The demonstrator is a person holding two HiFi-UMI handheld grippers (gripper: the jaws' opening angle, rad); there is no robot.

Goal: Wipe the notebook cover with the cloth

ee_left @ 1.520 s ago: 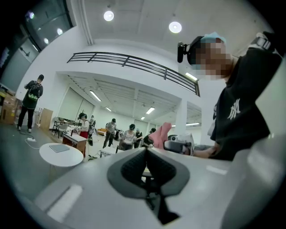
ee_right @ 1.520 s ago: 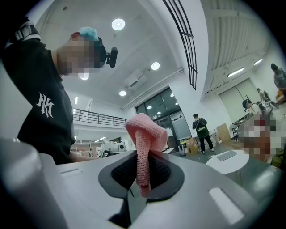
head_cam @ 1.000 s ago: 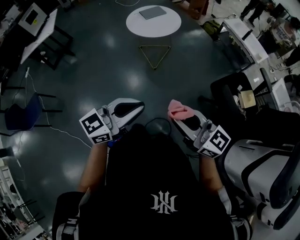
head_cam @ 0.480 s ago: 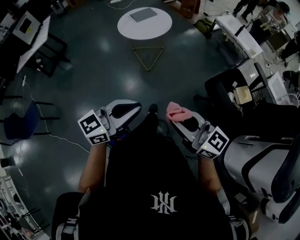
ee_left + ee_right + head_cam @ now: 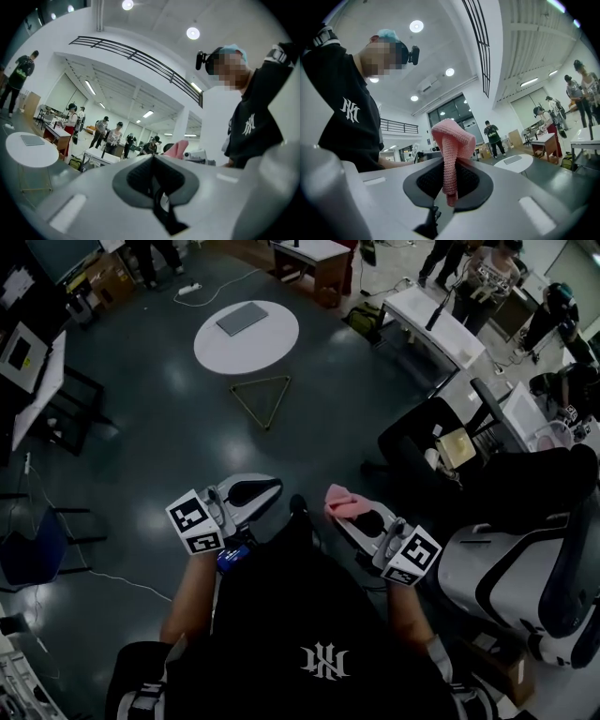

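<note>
Since a second ago the notebook (image 5: 243,319) and the round white tabletop (image 5: 272,348) under it have slid left and lower in the head view. Both tools have stayed close in front of the person's dark shirt. The grey notebook lies flat on the tabletop, towards its far side, well apart from both tools, with the dark floor (image 5: 141,427) between.

The pink knitted cloth (image 5: 451,140) is clamped in the right tool (image 5: 450,185). Its jaws are closed on the lower part of the cloth, and the upper part stands up from them and folds over into a rounded hump. The left tool (image 5: 153,161) has its jaws pressed together with nothing between them. The two tools are held level, side by side and apart.

A thin triangle frame (image 5: 261,401) shows on the floor just on the near side of the tabletop. A black office chair (image 5: 422,442) stands to the right of the right tool. Several people (image 5: 478,268) stand by desks at the far right of the room.
</note>
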